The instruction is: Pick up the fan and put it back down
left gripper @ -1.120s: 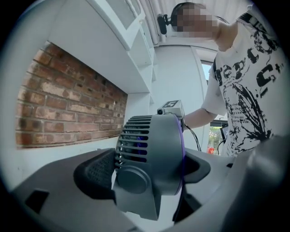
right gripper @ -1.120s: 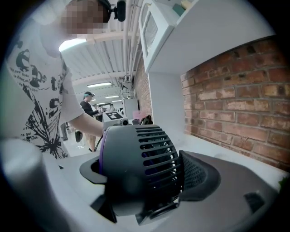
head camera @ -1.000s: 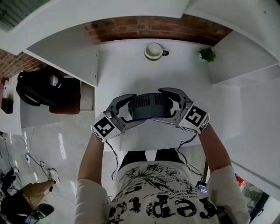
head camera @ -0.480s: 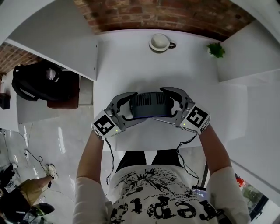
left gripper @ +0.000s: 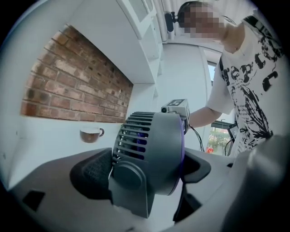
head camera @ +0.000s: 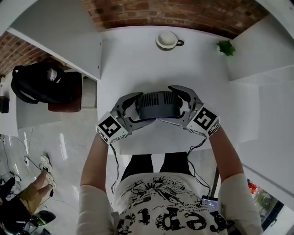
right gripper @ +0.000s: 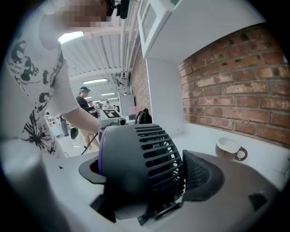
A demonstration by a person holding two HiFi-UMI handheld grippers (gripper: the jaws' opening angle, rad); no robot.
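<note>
white table below brick wall, cup at top centre. fan is mid-frame. left gripper and right gripper both spread wide, pads clamping its grille and front from either side.

In the head view the fan is hiding its own foot, so contact with the bench is not showing. In the left gripper view it is covering the right tool except its marker cube. The head view's lower-left corner is cropping a bystander.
</note>
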